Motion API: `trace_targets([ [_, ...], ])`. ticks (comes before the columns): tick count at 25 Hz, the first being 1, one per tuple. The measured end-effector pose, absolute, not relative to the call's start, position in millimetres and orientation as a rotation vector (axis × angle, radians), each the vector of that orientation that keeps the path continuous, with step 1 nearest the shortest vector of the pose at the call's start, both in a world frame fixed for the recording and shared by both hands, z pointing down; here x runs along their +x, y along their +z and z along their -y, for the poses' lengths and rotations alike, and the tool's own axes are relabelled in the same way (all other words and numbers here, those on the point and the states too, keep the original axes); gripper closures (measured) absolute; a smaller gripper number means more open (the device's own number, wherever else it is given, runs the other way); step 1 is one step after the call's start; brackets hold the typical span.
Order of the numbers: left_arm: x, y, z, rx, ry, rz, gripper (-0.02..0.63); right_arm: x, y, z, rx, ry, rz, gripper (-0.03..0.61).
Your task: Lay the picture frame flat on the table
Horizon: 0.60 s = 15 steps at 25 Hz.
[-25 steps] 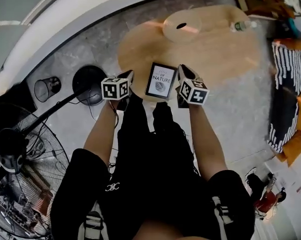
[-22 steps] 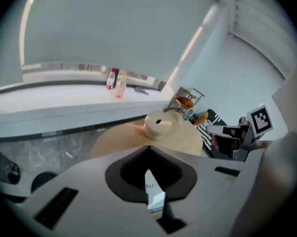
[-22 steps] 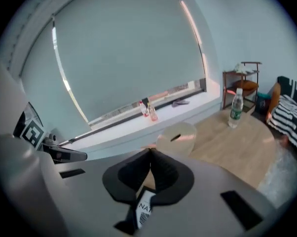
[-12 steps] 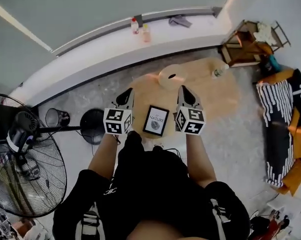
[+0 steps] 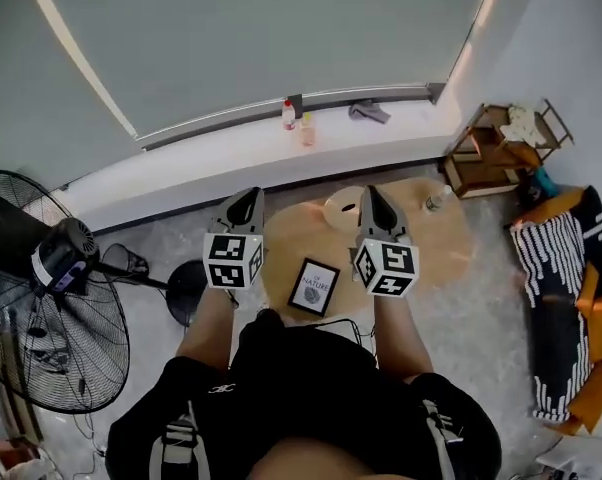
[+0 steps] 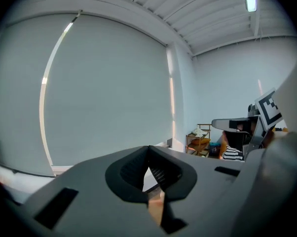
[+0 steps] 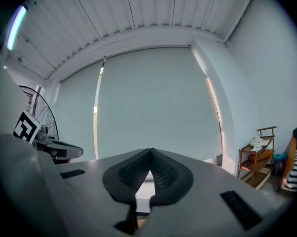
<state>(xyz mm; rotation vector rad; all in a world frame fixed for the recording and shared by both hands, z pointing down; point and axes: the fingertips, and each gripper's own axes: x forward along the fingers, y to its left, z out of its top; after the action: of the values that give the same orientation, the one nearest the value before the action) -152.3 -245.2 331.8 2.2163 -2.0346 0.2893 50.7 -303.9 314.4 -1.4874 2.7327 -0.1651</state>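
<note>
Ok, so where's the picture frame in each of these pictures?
Head view: the picture frame is just below centre, at the near edge of the round table.
Left gripper view: not in it.
Right gripper view: not in it.
Shared landmark: the wooden shelf, on the right side in all three.

The person's 2 bare forearms, the left forearm [image 5: 209, 323] and the right forearm [image 5: 396, 330], reach forward side by side. The left gripper [image 5: 249, 196] and the right gripper [image 5: 369, 192] are held well apart, pointing ahead roughly parallel. Each gripper's 2 jaws meet at the tips, with nothing between them. Both marker cubes face the head camera.
</note>
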Motion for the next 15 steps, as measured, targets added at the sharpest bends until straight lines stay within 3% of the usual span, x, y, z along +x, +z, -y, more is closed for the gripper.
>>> trace_targets([
  [15, -134, 306, 231, 2.249, 0.239, 2.073, 0.594, 49, 294, 289, -1.441, -0.074, -2.741, 0.566],
])
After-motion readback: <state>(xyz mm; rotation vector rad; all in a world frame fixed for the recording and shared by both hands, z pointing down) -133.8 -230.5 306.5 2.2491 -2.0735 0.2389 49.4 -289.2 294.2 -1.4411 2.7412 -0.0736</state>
